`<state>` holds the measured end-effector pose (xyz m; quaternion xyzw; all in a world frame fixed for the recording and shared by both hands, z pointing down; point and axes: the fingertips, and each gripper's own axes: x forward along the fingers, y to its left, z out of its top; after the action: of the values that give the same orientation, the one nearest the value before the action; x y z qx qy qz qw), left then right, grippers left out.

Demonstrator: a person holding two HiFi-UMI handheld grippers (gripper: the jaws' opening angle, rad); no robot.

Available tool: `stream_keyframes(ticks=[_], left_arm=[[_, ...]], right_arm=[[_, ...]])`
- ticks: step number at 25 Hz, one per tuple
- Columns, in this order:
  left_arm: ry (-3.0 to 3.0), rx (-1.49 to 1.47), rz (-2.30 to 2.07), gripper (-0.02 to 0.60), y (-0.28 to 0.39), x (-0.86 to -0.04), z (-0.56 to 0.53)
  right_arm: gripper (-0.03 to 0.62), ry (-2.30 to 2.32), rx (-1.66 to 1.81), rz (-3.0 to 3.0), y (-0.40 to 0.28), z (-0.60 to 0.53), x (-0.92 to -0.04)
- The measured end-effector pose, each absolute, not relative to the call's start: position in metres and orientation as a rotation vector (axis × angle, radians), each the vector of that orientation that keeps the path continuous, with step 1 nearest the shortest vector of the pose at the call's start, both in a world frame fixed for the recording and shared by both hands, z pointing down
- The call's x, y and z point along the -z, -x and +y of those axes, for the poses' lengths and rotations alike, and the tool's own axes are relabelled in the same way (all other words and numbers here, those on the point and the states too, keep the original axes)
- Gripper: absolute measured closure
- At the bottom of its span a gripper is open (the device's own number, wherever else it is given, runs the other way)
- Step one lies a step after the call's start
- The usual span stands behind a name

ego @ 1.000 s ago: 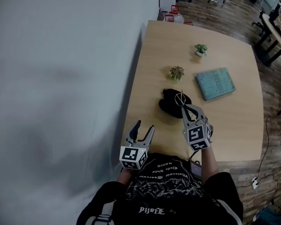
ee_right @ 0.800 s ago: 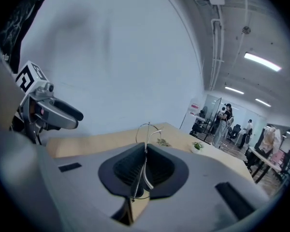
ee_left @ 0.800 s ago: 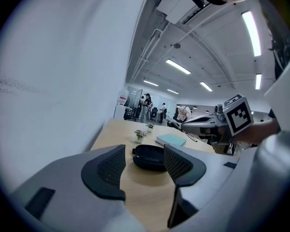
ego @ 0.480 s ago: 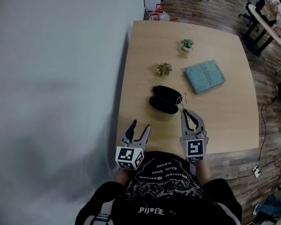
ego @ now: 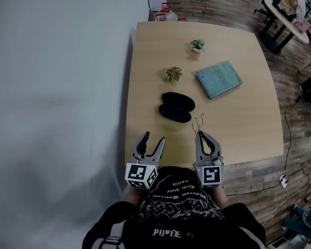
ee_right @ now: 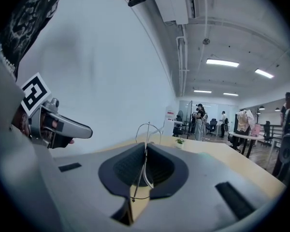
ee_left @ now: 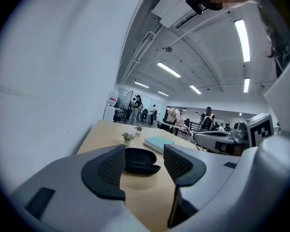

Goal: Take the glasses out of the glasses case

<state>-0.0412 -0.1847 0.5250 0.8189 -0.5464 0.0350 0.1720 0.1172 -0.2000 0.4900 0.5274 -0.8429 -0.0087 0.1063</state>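
Two black-and-white square markers are shown, one on the cube of the left hand-held gripper (ego: pixel 153 138) and one on that of the right hand-held gripper (ego: pixel 203 135); only a block pattern is carried on them. White print is borne on the person's black shirt (ego: pixel 176 188), but it cannot be read. The cover of the teal book (ego: pixel 219 79) is printed too small to make out.

The left hand-held gripper is held with its jaws moderately apart and nothing between them. The right hand-held gripper is closed on the thin wire glasses (ee_right: pixel 146 144), which are pinched between its pads over the near part of the bench (ego: pixel 243 123), apart from the glasses case (ego: pixel 176 108). The case is laid open on the bench, its two black halves side by side. A brownish potted plant (ego: pixel 172 74) and a green potted plant (ego: pixel 197 45) are set beyond it.

The bench is of pale wood and is placed against a plain grey wall (ego: pixel 57 87). A dark plank floor (ego: pixel 303 123) is seen round it.
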Motion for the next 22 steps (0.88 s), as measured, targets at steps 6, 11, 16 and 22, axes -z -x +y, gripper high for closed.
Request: stream_keyframes(ticks=[6,11,16,22], left_arm=[[-2.336,-0.108,-1.535,0.328,0.042,-0.524,-0.186],[-2.339,-0.116,-1.518,0.338,0.047,-0.525,-0.188],[-2.33,-0.132,-1.536,0.484,0.054,-0.534,-0.193],[-2.334,-0.105,-1.512,0.577,0.06,-0.532,-0.197]], right_arm=[[0.576,-1.568,-0.025,-2.47,-0.122,-0.201,-0.494],[0.576,-1.551,0.006,-2.46,-0.115,-0.202,-0.498],[0.576,-1.519,0.013,-2.461,-0.104,-0.207,-0.502],[0.576,-1.509,0.01,-2.46,-0.098,-0.217,-0.504]])
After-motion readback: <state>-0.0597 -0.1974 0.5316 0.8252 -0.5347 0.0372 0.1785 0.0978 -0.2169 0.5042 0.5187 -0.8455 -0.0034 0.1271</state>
